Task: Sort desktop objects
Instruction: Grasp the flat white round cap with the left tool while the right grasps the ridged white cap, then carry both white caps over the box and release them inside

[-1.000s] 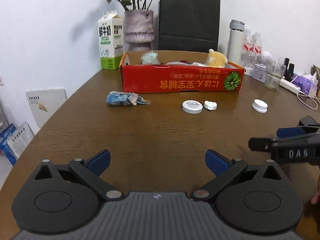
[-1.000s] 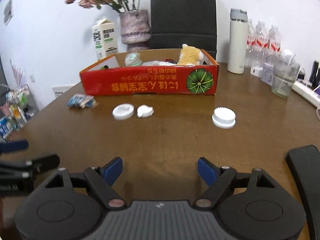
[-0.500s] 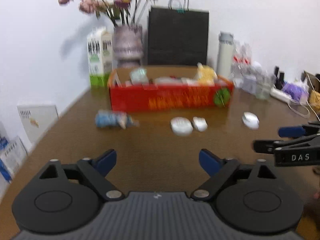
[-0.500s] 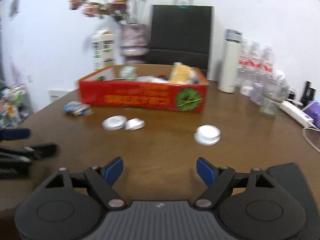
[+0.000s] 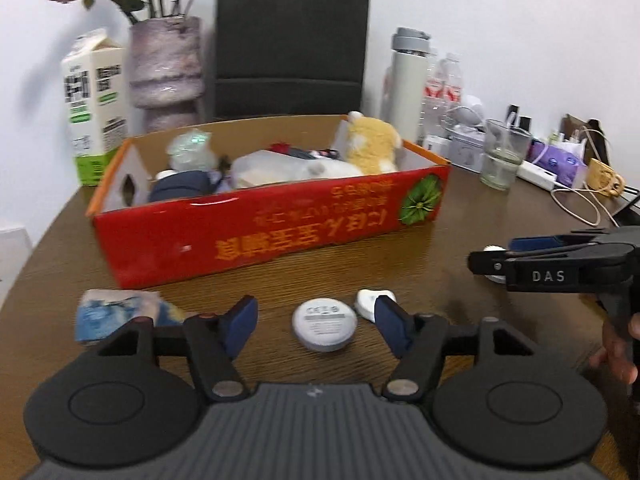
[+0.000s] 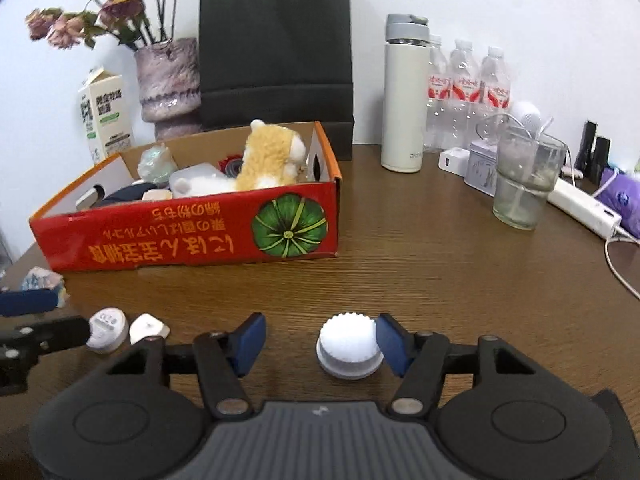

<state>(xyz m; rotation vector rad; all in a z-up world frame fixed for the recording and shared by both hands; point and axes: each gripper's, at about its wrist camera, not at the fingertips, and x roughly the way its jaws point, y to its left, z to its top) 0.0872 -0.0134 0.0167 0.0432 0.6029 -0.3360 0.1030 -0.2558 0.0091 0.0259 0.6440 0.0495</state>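
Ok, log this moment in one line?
left tool: closing around round tin | right tool: closing around ridged white cap | neither gripped

One red box [image 6: 188,240], three water bottles [image 6: 466,92], one thermos [image 6: 404,96], one glass [image 6: 524,184], one milk carton [image 6: 106,120], one vase [image 6: 170,80], one black bag [image 6: 276,52], three white discs [image 6: 348,346].

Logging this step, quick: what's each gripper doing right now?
Left gripper: closing around round white puck, not gripping.
Right gripper: closing around white ridged cap, not clamped.

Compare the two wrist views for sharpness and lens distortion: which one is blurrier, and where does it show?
Left wrist view: motion-smeared, the red box lettering and milk carton soft. Right wrist view: crisp, the ridged white cap sharp. Both: fisheye-curved, dark corners.
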